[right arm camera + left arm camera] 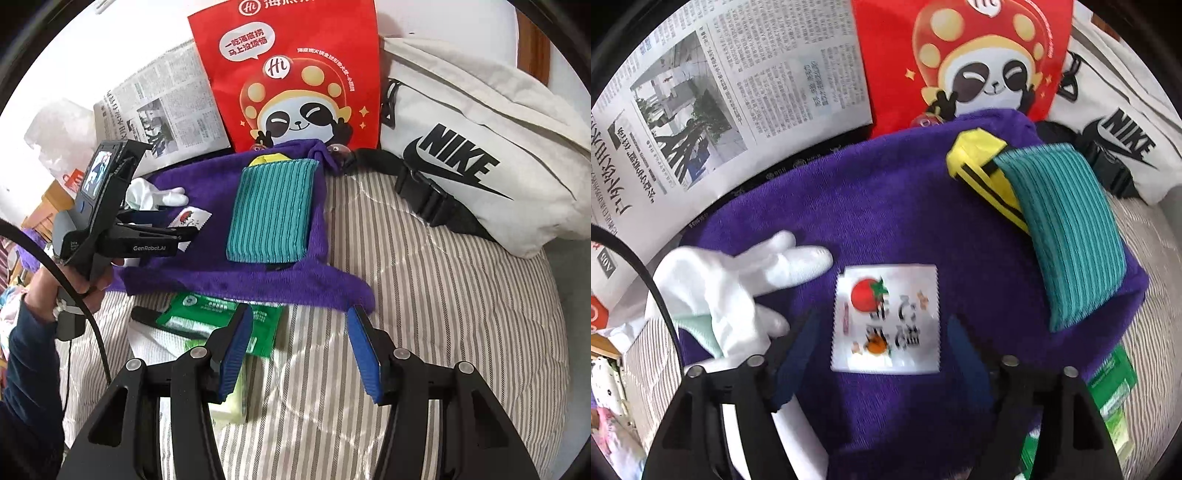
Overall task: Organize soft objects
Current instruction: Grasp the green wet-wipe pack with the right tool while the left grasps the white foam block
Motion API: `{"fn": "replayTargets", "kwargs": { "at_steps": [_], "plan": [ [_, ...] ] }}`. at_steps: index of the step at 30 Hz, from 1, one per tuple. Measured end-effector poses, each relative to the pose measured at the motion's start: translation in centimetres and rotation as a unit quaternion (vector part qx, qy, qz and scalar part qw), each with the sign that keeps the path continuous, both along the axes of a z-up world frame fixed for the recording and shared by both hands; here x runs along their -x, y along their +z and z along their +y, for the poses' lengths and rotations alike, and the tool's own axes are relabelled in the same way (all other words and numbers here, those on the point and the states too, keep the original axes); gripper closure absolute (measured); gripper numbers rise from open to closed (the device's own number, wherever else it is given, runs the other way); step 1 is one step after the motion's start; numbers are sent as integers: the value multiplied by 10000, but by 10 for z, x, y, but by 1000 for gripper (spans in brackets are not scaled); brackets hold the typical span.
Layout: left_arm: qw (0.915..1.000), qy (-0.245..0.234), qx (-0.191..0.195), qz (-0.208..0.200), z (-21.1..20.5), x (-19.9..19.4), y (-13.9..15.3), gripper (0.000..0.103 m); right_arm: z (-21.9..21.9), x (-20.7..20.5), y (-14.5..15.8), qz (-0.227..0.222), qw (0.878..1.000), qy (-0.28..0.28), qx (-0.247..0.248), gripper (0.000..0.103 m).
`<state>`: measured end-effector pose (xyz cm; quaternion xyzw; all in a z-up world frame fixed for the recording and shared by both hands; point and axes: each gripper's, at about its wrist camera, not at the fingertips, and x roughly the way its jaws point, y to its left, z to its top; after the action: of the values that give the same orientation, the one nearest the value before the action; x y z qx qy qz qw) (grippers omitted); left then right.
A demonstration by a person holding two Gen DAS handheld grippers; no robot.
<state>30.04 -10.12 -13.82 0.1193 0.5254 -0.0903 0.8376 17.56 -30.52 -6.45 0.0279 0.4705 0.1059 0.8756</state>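
While the left gripper stands with its jaws spread and released, one white sachet printed with a tomato lies flat on the purple towel between the two blue pads, touching neither. One white glove lies on the towel just beside the sachet, on the side away from the sponge. One teal striped sponge rests on the towel's far side, overlapping one yellow pouch. The right gripper hangs part open over the striped bedding, holding nothing, near the towel's front edge. One green packet lies partly under that edge. Beyond the towel: one red bag, one newspaper, one white waist bag.
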Motion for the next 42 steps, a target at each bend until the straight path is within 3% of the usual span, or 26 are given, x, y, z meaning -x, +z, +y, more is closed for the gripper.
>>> {"fn": "replayTargets", "kwargs": {
  "at_steps": [6,13,18,23,30,36,39,42],
  "plan": [
    [9998,73,-174,105,-13,24,2,29,1,21,9,-100,9999,-26,-85,50],
    [9992,-254,201,-248,-23,80,35,29,3,45,6,-82,9998,-125,-140,50],
    [9969,-547,333,-454,-20,131,48,29,19,53,-18,188,9992,41,-350,50],
    [9970,-547,372,-410,4,154,42,29,42,46,-47,527,9958,159,-734,50],
    [9976,-292,593,-221,58,170,30,29,74,38,-68,545,9984,172,-13,50],
    [9968,-142,755,-218,80,178,23,29,85,46,-64,493,9981,323,172,49],
    [9964,-159,810,-209,82,180,21,29,89,45,-68,491,9977,363,299,40],
    [9958,-190,869,-218,81,181,20,29,93,42,-72,535,9975,359,290,39]
  ]
}}
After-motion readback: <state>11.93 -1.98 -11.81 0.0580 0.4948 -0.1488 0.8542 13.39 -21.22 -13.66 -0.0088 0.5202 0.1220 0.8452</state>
